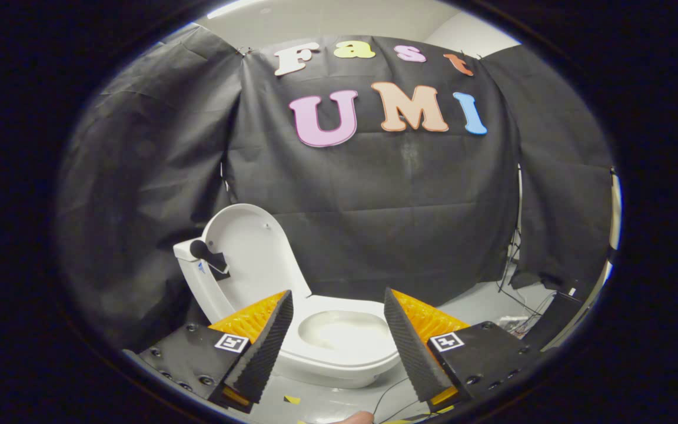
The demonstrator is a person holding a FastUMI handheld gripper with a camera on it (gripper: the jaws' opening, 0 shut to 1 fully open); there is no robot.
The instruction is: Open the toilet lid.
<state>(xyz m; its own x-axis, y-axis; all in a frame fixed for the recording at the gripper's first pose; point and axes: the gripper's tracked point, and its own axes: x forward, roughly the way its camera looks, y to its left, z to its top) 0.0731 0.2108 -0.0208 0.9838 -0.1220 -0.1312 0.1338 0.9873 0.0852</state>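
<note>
A white toilet (339,353) stands on the floor beyond my fingers. Its lid (253,259) is raised upright against the tank, showing its inner side. The seat ring and the bowl opening (345,331) lie exposed, seen through the gap between my fingers. A dark handle (206,254) sticks out at the left of the tank. My gripper (338,300) is open, its two fingers wide apart with nothing between them, held back from the toilet and touching no part of it.
Black cloth (374,206) hangs behind and to both sides of the toilet. Thin cables (515,294) and a dark box (557,318) lie on the pale floor at the right. A bit of yellow tape (292,400) marks the floor before the bowl.
</note>
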